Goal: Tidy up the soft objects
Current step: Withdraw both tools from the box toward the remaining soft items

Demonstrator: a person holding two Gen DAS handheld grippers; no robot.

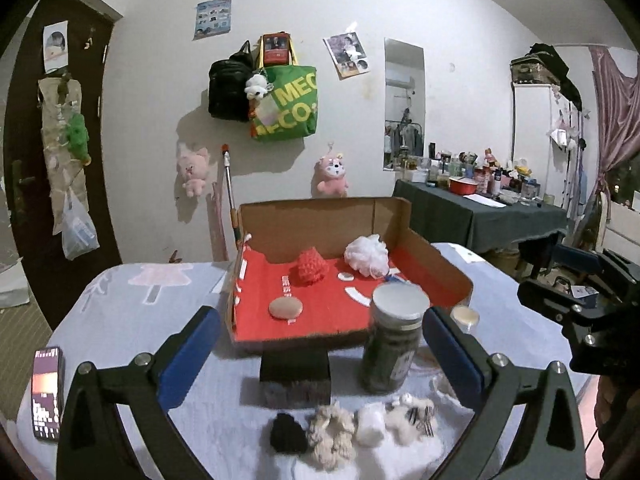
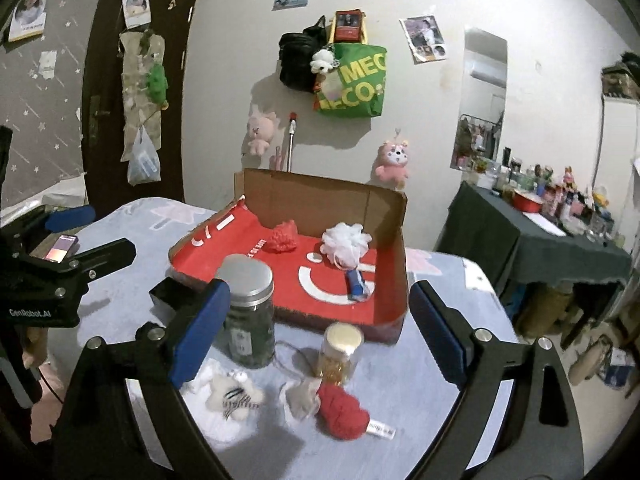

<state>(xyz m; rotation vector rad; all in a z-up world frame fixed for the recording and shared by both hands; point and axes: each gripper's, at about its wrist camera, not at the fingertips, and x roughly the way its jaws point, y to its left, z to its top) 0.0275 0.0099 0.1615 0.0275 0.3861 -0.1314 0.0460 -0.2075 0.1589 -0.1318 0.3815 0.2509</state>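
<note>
A cardboard box (image 1: pixel 436 268) (image 2: pixel 394 240) with a red floor holds a red knitted piece (image 1: pixel 310 270) (image 2: pixel 284 236), a white mesh pouf (image 1: pixel 366 256) (image 2: pixel 346 242) and a beige round puff (image 1: pixel 285 308). On the blanket in front lie a black pompom (image 1: pixel 286 434), a beige fluffy piece (image 1: pixel 330 436), a white plush toy (image 1: pixel 412 412) (image 2: pixel 234 394) and a red soft piece (image 2: pixel 342 410). My left gripper (image 1: pixel 320 354) hangs open above them, holding nothing. Over the red piece, my right gripper (image 2: pixel 320 334) is open and empty too.
A tall jar with a grey lid (image 1: pixel 394 344) (image 2: pixel 248 312), a small gold-lidded jar (image 2: pixel 340 354) and a black block (image 1: pixel 295 376) stand before the box. A phone (image 1: pixel 48 392) lies at the left table edge. A cluttered dark table (image 2: pixel 540 248) stands at the right.
</note>
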